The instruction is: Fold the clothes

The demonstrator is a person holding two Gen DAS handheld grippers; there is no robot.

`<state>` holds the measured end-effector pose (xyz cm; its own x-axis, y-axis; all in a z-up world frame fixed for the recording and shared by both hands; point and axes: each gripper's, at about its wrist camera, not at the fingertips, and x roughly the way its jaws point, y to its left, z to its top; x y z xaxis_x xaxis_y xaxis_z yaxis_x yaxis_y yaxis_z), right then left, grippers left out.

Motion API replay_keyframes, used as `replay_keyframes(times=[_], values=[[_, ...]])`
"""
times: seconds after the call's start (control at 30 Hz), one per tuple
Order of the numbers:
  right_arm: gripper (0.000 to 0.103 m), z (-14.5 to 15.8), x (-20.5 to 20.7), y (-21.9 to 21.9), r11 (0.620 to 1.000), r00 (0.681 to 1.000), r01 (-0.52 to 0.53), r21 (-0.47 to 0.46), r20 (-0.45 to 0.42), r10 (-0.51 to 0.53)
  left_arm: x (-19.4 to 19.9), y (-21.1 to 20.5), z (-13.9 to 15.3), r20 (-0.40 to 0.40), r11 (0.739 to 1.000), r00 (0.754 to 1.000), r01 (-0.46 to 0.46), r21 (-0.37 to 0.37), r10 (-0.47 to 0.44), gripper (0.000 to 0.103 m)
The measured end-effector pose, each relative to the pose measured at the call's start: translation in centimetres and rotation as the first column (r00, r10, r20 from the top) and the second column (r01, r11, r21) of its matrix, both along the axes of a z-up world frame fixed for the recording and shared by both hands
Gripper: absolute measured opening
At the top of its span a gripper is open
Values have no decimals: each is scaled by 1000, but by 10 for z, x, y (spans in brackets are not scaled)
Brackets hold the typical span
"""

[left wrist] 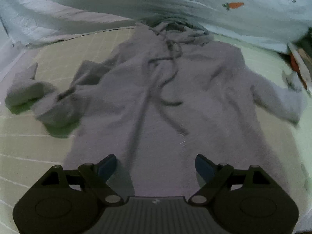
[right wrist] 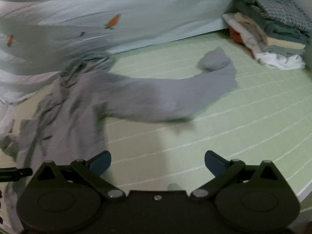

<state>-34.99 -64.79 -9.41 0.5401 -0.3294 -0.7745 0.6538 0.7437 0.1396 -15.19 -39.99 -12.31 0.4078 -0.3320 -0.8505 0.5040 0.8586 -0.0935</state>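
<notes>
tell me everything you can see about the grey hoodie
The grey hoodie looks like soft, fleecy fabric. It lies spread front-up on the green grid-lined mat, unfolded, hood end against the pale carrot-print bedding. Dark drawstrings snake loosely down the chest. One sleeve is bunched up, the other stretches out with its cuff curled over. Both tongs, left and right, are open and hold nothing.

Open mat on the right, bedding crowding the far edge
Bare green grid mat (right wrist: 243, 128) lies beyond the sleeve (right wrist: 156, 99); the carrot-print quilt (right wrist: 136, 9) walls the hood side, a stack of folded clothes (right wrist: 271, 29) blocks the far corner
</notes>
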Motion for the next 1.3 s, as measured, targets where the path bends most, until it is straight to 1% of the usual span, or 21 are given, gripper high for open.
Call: replay_keyframes(times=[0.03,0.1,0.17,0.23,0.3,0.33,0.47,0.6,0.73,0.9,1.0,1.1,1.13,1.17,1.2,1.23,1.27,1.3], values=[[103,0,-2,-11,1000,1000,-3,-17,-11,3,-1,-8,-1,-5,1000,1000,-16,-18,16,88],[103,-3,-4,-34,999,999,-5,-47,-32,3,-3,-23,-4,4,998,999,-52,-26,52,89],[103,-9,-9,-59,998,1000,0,-58,-31,-2,-6,-35,-10,5,997,997,-76,-6,76,89],[103,-17,-12,-82,998,999,7,-56,-33,-9,-10,-47,-17,5,995,995,-97,18,97,89],[103,-24,-11,-105,998,999,24,-52,-42,-26,-12,-53,-21,-19,992,992,-122,20,122,89],[103,-26,-10,-116,998,999,34,-46,-34,-36,-14,-55,-23,-34,991,990,-134,19,135,90],[103,-37,-3,-163,998,998,63,-4,10,-63,-11,-70,-29,-17,986,988,-153,65,154,95],[102,-51,17,-209,996,995,94,4,29,-94,3,-76,-32,-27,983,985,-168,72,170,98],[101,-55,48,-254,994,992,113,11,60,-114,12,-84,-34,-30,978,981,-188,88,191,103],[99,-55,96,-287,995,993,99,-22,61,-97,11,-95,-36,-5,971,979,-200,132,202,103],[91,-61,111,-300,995,994,102,-19,42,-101,10,-94,-36,-10,971,980,-198,132,201,103],[77,-66,114,-304,995,994,101,-1,40,-100,11,-94,-36,-14,971,980,-196,138,199,103],[64,-67,113,-304,995,994,96,5,42,-97,11,-94,-36,-15,971,980,-196,139,200,103],[45,-69,111,-304,995,995,95,8,40,-95,11,-94,-36,-16,971,980,-196,140,200,103],[35,-70,109,-303,995,995,97,7,29,-97,10,-94,-36,-16,970,980,-196,140,200,103],[17,-71,106,-303,995,995,99,3,20,-99,11,-95,-36,-16,970,979,-197,141,201,103],[10,-72,101,-302,995,995,102,-7,16,-102,11,-95,-35,-17,970,979,-198,142,202,103],[8,-71,95,-299,994,994,109,-26,11,-109,11,-96,-35,-18,970,979,-199,143,204,103]])
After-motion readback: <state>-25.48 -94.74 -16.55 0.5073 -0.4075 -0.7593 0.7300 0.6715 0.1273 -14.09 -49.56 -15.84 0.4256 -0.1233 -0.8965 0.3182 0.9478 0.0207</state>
